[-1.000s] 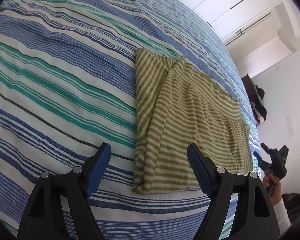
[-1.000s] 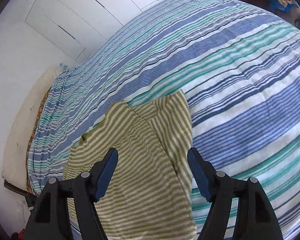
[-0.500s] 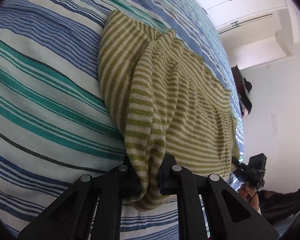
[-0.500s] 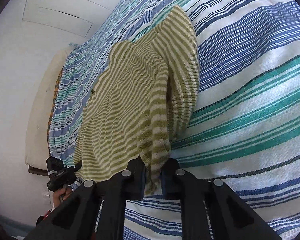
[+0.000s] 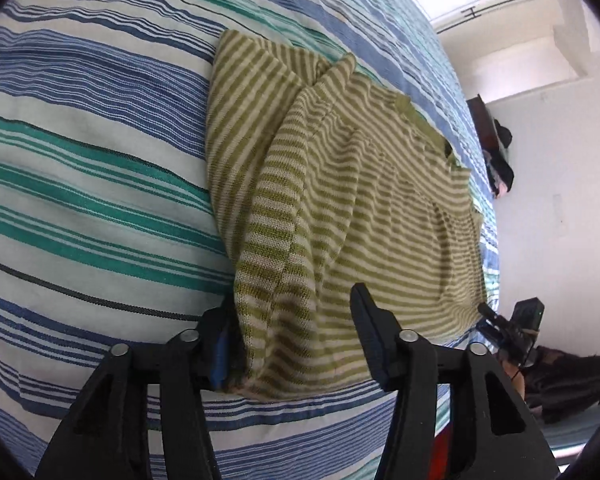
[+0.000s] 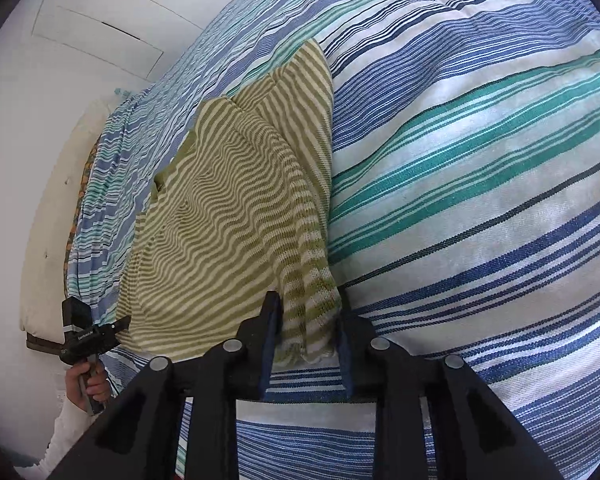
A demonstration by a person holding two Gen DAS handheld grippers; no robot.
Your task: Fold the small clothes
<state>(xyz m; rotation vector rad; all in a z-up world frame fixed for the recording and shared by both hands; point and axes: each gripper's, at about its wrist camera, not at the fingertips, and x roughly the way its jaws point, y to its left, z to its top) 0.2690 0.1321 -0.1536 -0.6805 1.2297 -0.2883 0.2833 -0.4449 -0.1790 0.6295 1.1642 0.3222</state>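
Olive-striped knit top [image 5: 364, 200] lies partly folded on the bed, one side panel already turned over the body, likely to narrow it before the next fold. At six o'clock in each wrist view a near corner of the top sits between opening jaws: the left gripper [image 5: 292, 340] and right gripper [image 6: 306, 336] are both spreading, releasing rather than pinching. A blue-and-teal striped bedspread [image 6: 480, 160] covers the mattress; white wardrobe doors [image 6: 100, 12] stand at eleven o'clock.
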